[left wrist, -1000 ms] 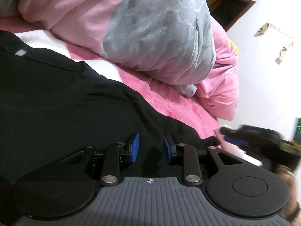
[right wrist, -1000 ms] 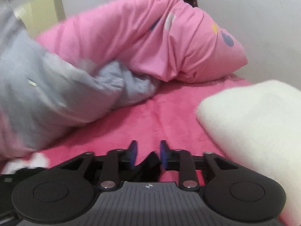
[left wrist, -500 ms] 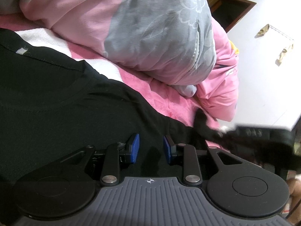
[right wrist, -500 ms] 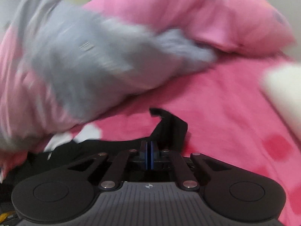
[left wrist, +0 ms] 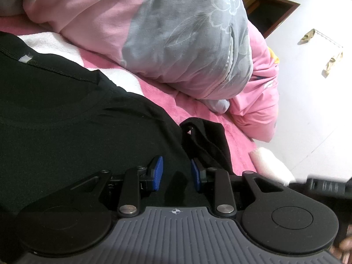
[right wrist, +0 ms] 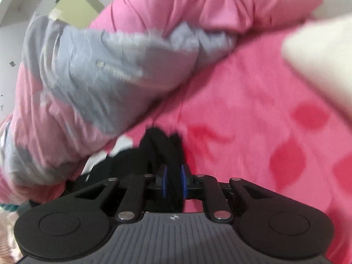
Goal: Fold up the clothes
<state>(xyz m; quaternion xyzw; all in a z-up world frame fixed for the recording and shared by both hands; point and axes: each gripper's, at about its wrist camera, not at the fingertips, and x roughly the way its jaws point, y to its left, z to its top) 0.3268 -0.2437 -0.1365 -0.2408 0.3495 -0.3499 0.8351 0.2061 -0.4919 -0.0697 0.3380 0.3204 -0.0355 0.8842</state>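
On the pink bed: a black shirt between two claws.

Across the bed (left wrist: 237, 140) lies the black shirt (left wrist: 66, 118), collar to the far left with a small grey tag whose writing cannot be read. Left claw (left wrist: 175, 172) hovers partly open over the cloth, gripping nothing. Right claw (right wrist: 174, 181), having just been opening slightly, pinches a bunched fold of shirt at its right edge. Beyond, a pink and grey quilt (left wrist: 176, 33) crowds the far side; bare bed shows right of the shirt.
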